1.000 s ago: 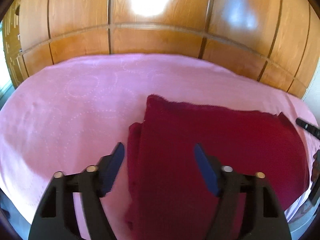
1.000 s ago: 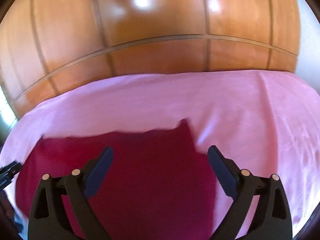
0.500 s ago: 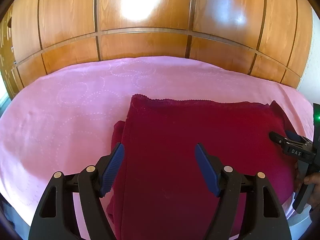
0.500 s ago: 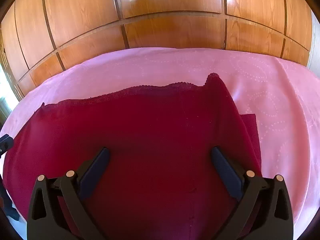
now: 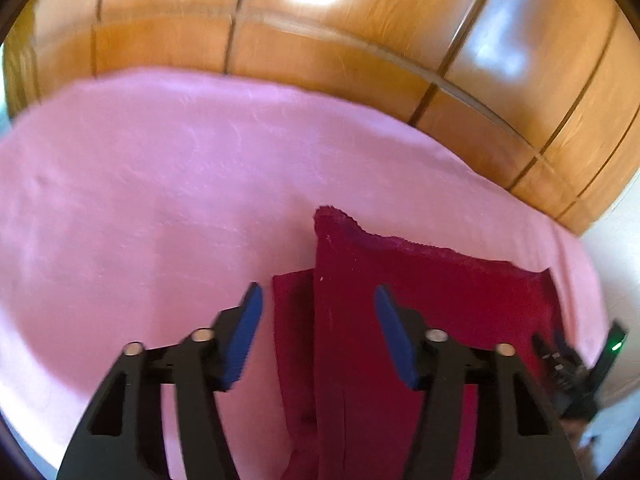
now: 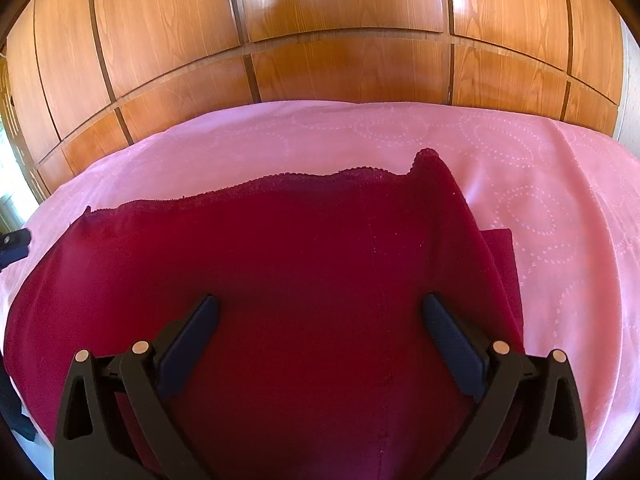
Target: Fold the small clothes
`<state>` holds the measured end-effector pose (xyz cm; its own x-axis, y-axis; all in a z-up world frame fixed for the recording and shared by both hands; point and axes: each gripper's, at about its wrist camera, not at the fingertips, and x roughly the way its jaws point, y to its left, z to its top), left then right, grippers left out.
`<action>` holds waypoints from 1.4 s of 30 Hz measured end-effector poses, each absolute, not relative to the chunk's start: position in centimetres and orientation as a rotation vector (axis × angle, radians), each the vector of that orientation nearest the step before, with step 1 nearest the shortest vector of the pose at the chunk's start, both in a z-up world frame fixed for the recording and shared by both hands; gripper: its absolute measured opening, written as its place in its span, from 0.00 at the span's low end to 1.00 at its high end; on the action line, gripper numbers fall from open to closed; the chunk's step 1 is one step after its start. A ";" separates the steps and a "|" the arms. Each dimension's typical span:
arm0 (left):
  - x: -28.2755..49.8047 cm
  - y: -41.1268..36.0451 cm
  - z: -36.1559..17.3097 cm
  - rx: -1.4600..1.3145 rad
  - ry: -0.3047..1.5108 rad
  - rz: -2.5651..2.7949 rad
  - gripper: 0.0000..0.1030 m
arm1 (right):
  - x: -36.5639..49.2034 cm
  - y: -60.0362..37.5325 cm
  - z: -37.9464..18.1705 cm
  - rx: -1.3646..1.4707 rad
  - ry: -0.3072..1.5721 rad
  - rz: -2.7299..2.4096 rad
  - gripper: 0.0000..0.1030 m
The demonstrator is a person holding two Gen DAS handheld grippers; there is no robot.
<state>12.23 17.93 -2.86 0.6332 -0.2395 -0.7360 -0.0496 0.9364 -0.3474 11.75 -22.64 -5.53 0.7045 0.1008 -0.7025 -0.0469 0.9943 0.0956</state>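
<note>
Garment [image 6: 312, 264], dark red, lies flat, long axis running left-right.

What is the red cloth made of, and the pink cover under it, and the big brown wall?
The red cloth looks like soft knit or fleece: matte, with a tiny scalloped edge. The pink cover seems to be smooth woven fabric, faintly shiny, with dotted swirls. The brown wall looks like glossy varnished wood or laminate: it shows grain and bright reflections.
</note>
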 end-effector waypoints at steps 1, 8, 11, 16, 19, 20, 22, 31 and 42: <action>13.0 18.3 -3.2 -0.378 0.902 -0.130 0.45 | 11.8 -22.7 -5.5 0.071 0.784 0.082 0.98; 17.5 17.7 -6.1 -0.454 1.019 -0.181 0.29 | 11.8 -22.7 -5.5 0.072 0.783 0.084 0.98; 17.7 16.9 -5.8 -0.433 0.956 -0.162 0.05 | 11.9 -22.7 -5.5 0.071 0.784 0.085 0.98; 17.7 15.5 -7.6 -0.223 0.907 0.024 0.05 | 12.1 -22.4 -5.7 0.065 0.800 0.077 0.98; 18.0 16.2 -8.3 -0.271 0.928 0.037 0.05 | 12.3 -22.3 -5.7 0.063 0.812 0.074 0.98; 18.1 16.1 -8.1 -0.252 0.937 0.049 0.09 | 12.3 -22.3 -5.7 0.065 0.816 0.075 0.98; 17.9 15.4 -7.4 -0.190 0.941 0.061 0.09 | 12.5 -22.3 -5.7 0.066 0.833 0.078 0.98; 11.0 12.8 -1.4 -0.091 0.737 0.074 0.09 | 14.4 -23.4 -2.7 0.109 0.856 0.100 0.98; 9.2 9.2 -5.4 -0.055 0.782 0.055 0.42 | 18.7 -26.0 -5.8 0.119 0.947 0.024 0.98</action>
<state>9.24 9.19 -5.38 0.7080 0.0287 -0.7056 -0.0697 0.9971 -0.0294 18.70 -25.98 -5.75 0.5847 0.0727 -0.8080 0.0315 0.9932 0.1122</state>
